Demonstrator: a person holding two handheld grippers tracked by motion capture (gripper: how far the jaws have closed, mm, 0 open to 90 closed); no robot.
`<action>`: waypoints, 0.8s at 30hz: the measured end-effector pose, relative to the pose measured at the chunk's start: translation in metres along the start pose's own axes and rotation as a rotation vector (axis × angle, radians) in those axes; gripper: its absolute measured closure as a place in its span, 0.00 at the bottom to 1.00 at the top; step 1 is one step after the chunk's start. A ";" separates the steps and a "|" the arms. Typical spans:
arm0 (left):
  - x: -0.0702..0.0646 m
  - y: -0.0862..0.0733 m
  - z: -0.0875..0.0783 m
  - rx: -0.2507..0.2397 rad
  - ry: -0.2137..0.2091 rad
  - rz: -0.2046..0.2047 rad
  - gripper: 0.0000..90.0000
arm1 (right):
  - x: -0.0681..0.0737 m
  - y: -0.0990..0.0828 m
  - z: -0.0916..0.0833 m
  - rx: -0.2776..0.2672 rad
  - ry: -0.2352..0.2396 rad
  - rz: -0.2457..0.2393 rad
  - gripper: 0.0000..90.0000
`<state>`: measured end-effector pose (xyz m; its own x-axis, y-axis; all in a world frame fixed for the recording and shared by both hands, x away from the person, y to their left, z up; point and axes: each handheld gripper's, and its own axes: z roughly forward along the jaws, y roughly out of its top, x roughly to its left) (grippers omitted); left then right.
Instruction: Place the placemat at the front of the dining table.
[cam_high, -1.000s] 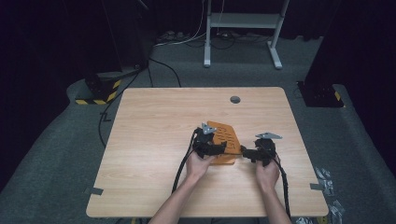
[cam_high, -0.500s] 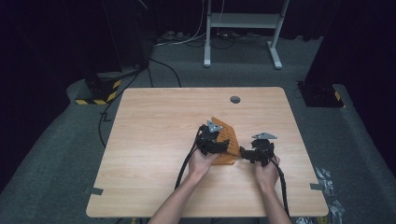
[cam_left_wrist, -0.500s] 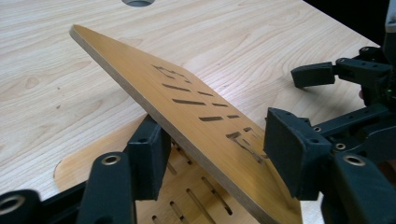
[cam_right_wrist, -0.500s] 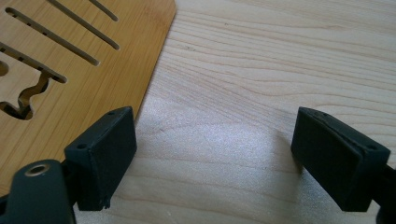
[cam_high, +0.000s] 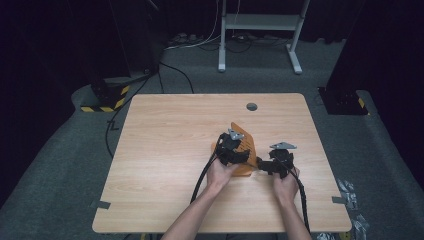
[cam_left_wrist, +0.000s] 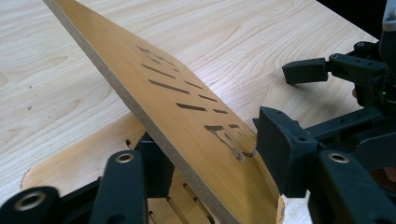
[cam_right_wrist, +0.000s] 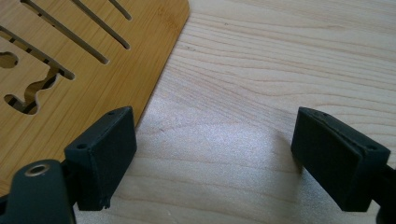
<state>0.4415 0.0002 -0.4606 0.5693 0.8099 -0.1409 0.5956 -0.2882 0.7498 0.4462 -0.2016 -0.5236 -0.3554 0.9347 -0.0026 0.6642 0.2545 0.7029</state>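
Observation:
A thin orange-brown wooden board (cam_high: 248, 145) with cut slots lies at the table's front middle. Its upper panel (cam_left_wrist: 187, 102) is tilted up off a flat lower panel (cam_left_wrist: 70, 158). My left gripper (cam_high: 234, 149) is shut on this raised panel, one jaw at each side (cam_left_wrist: 212, 158). My right gripper (cam_high: 265, 164) sits just right of the board, low over the table. Its jaws stand open (cam_right_wrist: 215, 154) with only bare tabletop between them, and the slotted board (cam_right_wrist: 70, 56) is beside its left jaw. From the left gripper view, the right gripper's fingers (cam_left_wrist: 306, 71) show close by.
The light wooden table (cam_high: 170, 150) has a round grey cable hole (cam_high: 251, 106) near its far edge. Black cables trail from both grippers toward the front edge. Bits of tape mark the front corners (cam_high: 100, 204).
My left gripper has shifted slightly to the right with the raised panel. The right gripper has barely moved.

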 end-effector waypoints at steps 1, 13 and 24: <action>0.000 0.000 0.000 0.002 0.000 -0.002 0.57 | 0.000 0.000 0.000 0.001 0.000 0.002 0.15; -0.002 0.001 -0.002 0.004 -0.045 -0.034 0.73 | 0.000 0.000 0.000 0.000 0.000 0.001 0.15; -0.007 0.003 -0.006 -0.021 -0.071 -0.025 0.84 | 0.000 -0.001 -0.001 -0.001 0.006 -0.008 0.15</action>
<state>0.4361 -0.0031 -0.4539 0.5935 0.7783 -0.2049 0.5986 -0.2567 0.7588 0.4450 -0.2016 -0.5236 -0.3647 0.9311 -0.0040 0.6610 0.2619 0.7032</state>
